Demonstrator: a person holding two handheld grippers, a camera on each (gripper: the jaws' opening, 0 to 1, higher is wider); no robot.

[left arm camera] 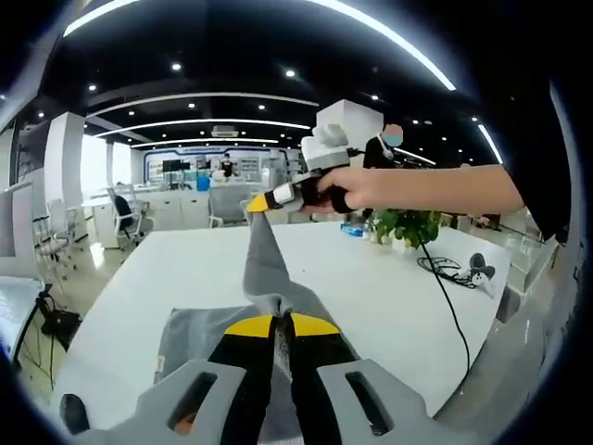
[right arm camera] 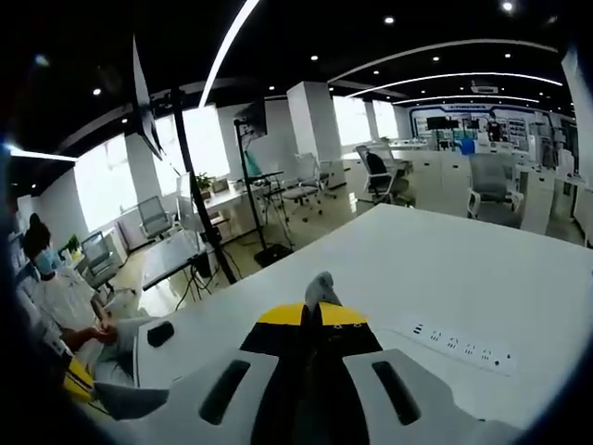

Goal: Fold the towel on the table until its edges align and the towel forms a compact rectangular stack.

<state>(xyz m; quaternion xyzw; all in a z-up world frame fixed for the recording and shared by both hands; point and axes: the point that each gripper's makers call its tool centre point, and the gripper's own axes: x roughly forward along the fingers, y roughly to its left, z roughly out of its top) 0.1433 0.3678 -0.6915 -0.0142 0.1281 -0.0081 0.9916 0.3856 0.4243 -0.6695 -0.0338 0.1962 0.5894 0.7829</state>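
Left gripper (left arm camera: 283, 326): jaws closed, yellow tips pressed together on a bunched fold of the grey towel (left arm camera: 269, 278), low over the white table (left arm camera: 389, 297). Towel partly flat on the table below those jaws, partly drawn up from the pinched fold into a taut narrow strip, slanting away to a second grip point above the tabletop. At that far end, in the left gripper view, the right gripper (left arm camera: 259, 202): yellow tips shut on the towel's corner, pointing left in the view, lifted clear of the table. Held by a bare hand (left arm camera: 371, 188) wrapped round the handle, forearm reaching in level from the right edge, dark sleeve at the upper arm.

Right gripper view: right gripper (right arm camera: 313, 315) with jaws closed on a small tuft of grey towel (right arm camera: 321, 289) poking up between the yellow tips. White power strip (right arm camera: 460, 347) flat on the table (right arm camera: 445, 278) just right of the jaws, sockets in a row. Small dark object (right arm camera: 159, 333) on the table's near left corner, too small to tell what. Seated person (right arm camera: 65, 297) in a mask at far left.

Further out in the left gripper view: black cable (left arm camera: 445, 278) trailing across the table's right side, green potted plant (left arm camera: 408, 225) at the far edge, office chairs (left arm camera: 125, 215) and desks behind. No readable writing or labels anywhere.
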